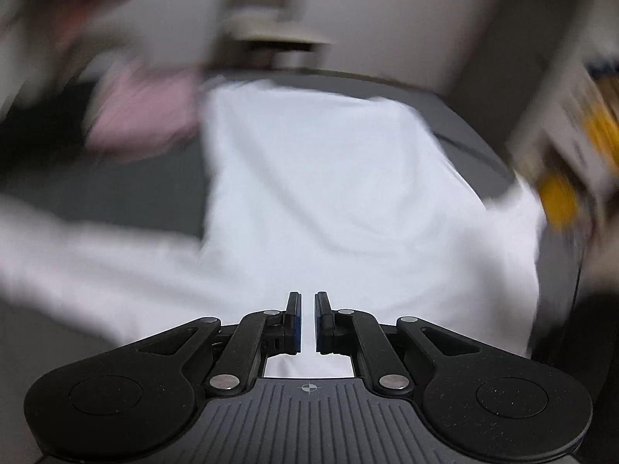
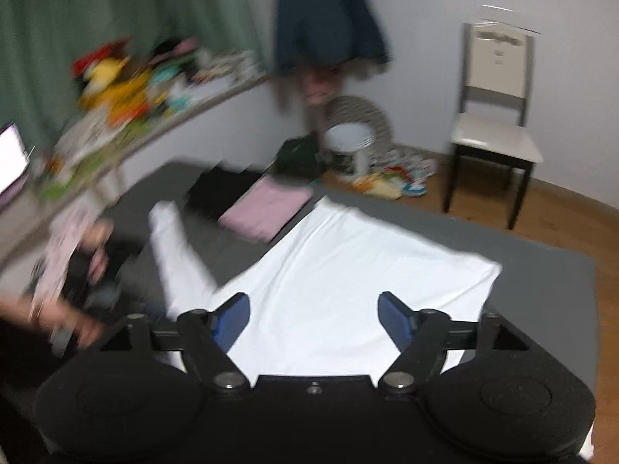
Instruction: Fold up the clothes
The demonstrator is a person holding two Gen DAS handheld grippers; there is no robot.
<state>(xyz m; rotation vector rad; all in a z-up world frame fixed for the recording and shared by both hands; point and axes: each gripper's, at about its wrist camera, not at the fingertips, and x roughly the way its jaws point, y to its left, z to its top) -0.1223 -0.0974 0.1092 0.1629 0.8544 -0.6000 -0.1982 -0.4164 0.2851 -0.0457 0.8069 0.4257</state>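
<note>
Grey mat carries a white shirt lengthwise ahead of both tools: right gripper spread wide, left gripper nearly closed, empty.

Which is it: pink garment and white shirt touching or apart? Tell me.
Cannot tell: both wrist views blur the pink garment and white shirt edges.

Both wrist views look down, close, sharing the white garment.

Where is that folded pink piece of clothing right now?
The folded pink garment lies on the grey mat, just past the far left corner of the spread white shirt, beside a dark garment. In the left wrist view it sits upper left.
</note>
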